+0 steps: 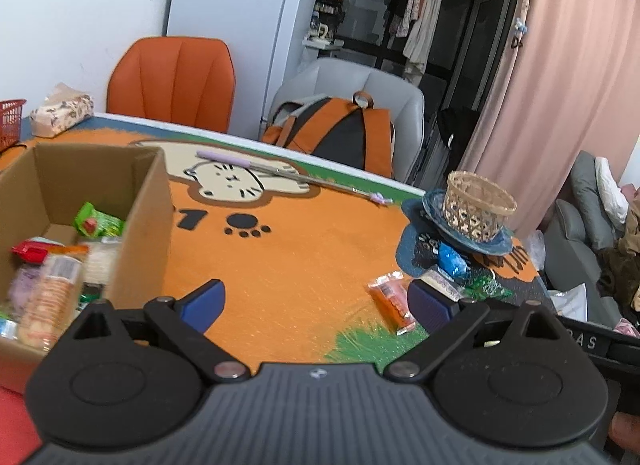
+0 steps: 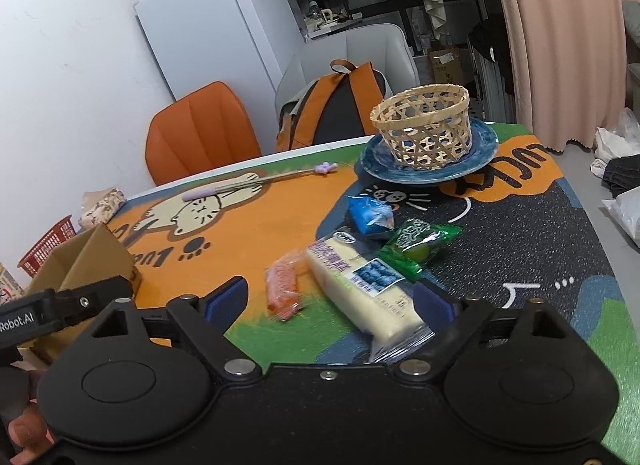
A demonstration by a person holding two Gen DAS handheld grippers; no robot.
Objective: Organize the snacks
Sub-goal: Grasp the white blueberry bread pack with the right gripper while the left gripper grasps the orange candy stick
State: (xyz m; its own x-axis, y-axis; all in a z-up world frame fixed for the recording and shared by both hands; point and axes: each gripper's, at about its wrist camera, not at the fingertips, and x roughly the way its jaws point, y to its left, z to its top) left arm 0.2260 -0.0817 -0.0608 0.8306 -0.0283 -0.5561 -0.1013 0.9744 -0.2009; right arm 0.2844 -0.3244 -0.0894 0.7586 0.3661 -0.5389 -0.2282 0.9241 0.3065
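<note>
On your left, the cardboard box point(image 1: 100, 201) sits on the counter point(image 1: 288, 261) with several snack packets already inside. Your left gripper point(image 1: 316, 301) hangs over bare mat beside it, jaws spread and nothing between them. Further right, your right gripper point(image 2: 332, 301) has its jaws apart around the orange packet point(image 2: 284, 285) and the long white packet point(image 2: 360, 289), gripping neither. Beyond lie a blue packet point(image 2: 370, 217) and a green packet point(image 2: 420, 241), with a woven basket point(image 2: 424, 125) standing on a blue plate point(image 2: 480, 149).
</note>
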